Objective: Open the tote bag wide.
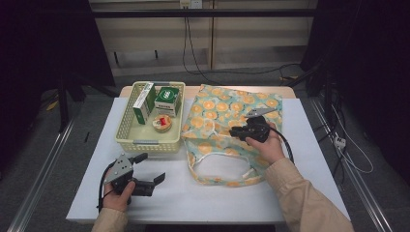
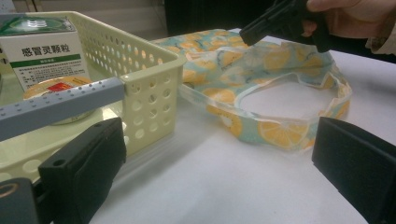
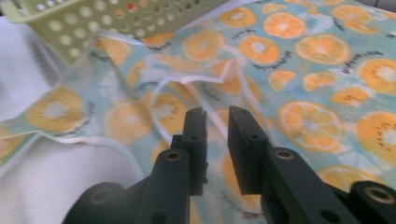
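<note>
The right gripper (image 1: 238,126) is hovering at centre right of the high view over the orange-print bag (image 1: 218,112), jaws narrow with a small gap, nothing pinched; a white handle loop (image 3: 161,105) is lying just ahead of them. The left gripper (image 1: 151,169), jaws wide, is resting lower left on the bench (image 1: 309,145).

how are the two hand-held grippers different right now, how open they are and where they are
The left hand-held gripper has its jaws spread wide with nothing between them; the right hand-held gripper has its jaws drawn nearly together, a thin gap left. The left one sits low over the bare white table near the yellow basket; the right one is over the orange-print bag, near its white handle strap. Both are black, each held in one hand.
</note>
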The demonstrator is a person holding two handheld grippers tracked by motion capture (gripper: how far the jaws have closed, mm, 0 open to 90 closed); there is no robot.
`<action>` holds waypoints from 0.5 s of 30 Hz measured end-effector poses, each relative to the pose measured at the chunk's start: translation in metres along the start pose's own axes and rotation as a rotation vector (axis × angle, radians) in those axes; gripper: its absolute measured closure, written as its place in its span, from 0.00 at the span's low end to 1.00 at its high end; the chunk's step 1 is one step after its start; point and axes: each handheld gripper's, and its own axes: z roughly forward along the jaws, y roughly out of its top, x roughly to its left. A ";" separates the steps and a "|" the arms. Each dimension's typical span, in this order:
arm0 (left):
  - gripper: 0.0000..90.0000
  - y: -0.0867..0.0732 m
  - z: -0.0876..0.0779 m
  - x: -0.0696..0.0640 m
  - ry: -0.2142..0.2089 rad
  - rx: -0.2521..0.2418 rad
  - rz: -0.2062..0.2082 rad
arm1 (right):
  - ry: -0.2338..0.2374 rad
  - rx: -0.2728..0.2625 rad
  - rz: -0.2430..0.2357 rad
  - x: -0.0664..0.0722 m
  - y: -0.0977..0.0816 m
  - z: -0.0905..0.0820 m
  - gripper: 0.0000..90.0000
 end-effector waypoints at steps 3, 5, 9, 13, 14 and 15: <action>0.03 0.000 0.000 0.000 0.000 0.001 -0.002 | 0.027 -0.006 -0.015 0.009 0.003 -0.007 0.94; 0.03 0.000 0.000 0.000 0.000 0.001 -0.003 | 0.064 -0.012 -0.019 0.016 0.005 -0.011 0.94; 0.03 -0.001 0.002 -0.001 0.000 0.005 -0.001 | 0.176 0.003 -0.021 0.026 -0.001 -0.012 1.00; 0.03 -0.001 0.003 -0.001 -0.006 0.006 -0.003 | 0.115 0.062 -0.051 0.023 -0.014 0.001 1.00; 0.03 -0.001 0.003 -0.001 -0.006 0.005 -0.003 | 0.091 0.055 -0.035 0.019 -0.017 0.004 0.96; 0.03 0.000 0.003 -0.001 -0.007 0.003 -0.004 | 0.060 0.039 -0.028 0.015 -0.019 0.006 0.92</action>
